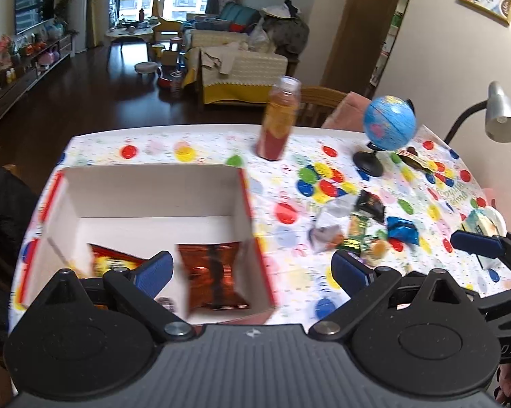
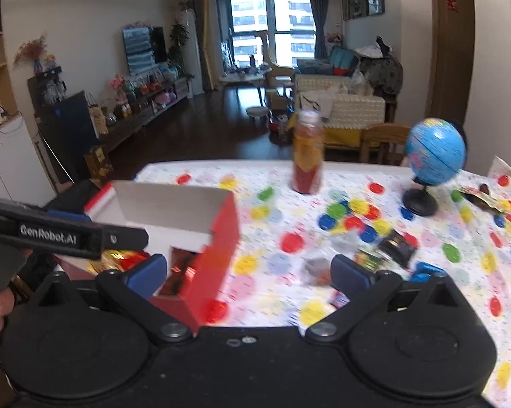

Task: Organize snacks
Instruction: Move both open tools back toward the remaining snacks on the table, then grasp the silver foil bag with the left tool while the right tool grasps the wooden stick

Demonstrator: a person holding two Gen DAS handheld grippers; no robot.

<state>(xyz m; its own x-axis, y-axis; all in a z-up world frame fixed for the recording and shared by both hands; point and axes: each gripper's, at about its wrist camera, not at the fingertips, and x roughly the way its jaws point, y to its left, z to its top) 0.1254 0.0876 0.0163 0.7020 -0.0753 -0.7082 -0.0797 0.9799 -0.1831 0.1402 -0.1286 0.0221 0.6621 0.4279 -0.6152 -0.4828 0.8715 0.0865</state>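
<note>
snacks [image 1: 364,231] lie loose on the table [image 1: 282,170] right of the red box [image 1: 255,234], two packets already inside. both grippers' fingers are spread, pinching nothing — a hasty reach could scatter wrappers or knock the bottle [image 1: 279,119] at the far edge.

Glossy foil packet [image 1: 214,275], matt cardboard box [image 1: 153,187]

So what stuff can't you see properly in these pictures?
- Left wrist view: the near part of the box floor is hidden by the left gripper, and the orange packet is partly covered by its finger.
- Both views: the loose snacks on the table are blurred, so their labels can't be read.
- Right wrist view: the red box side hides most of what is inside the box.
</note>
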